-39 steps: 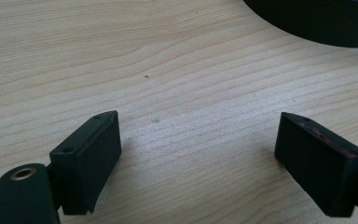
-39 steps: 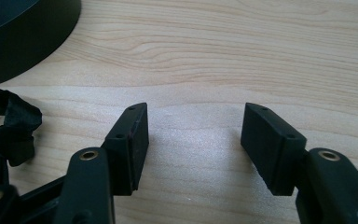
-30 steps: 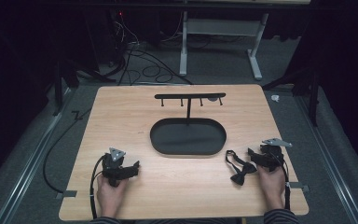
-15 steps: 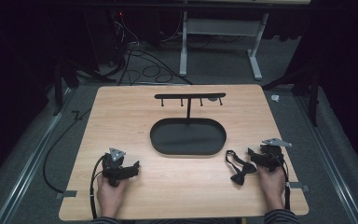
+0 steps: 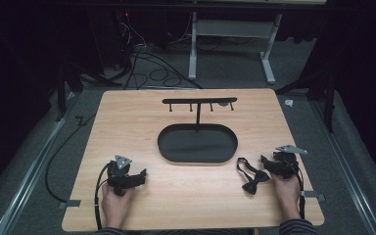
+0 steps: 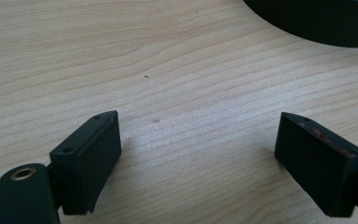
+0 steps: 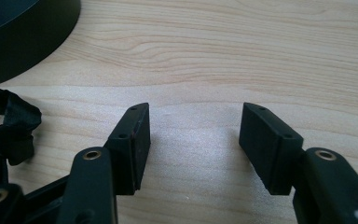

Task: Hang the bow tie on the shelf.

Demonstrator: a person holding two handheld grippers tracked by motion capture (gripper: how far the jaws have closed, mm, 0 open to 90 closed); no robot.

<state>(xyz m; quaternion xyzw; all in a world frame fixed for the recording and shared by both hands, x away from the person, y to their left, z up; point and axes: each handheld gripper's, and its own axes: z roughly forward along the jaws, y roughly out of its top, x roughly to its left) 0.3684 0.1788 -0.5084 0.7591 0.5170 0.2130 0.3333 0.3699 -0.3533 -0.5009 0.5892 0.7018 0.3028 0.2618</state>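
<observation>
Near the bench's point(image 5: 186, 200) front right corner a black bow tie point(image 5: 252, 177) lies just beside the right gripper point(image 5: 267, 162), whose spread fingers point(image 7: 133, 140) have just been closing slightly on nothing; turning them over its knot would likely help. The left gripper point(image 5: 138, 177) rests released.

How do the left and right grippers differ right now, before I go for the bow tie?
The right gripper sits right beside the black bow tie; the left gripper has only bare table near it. The right gripper's jaws have just been closing slightly, with nothing between them; the left gripper's jaws stand wider apart. Both are open, empty, and resting low on the table, each in a hand, flanking the oval black tray.
</observation>
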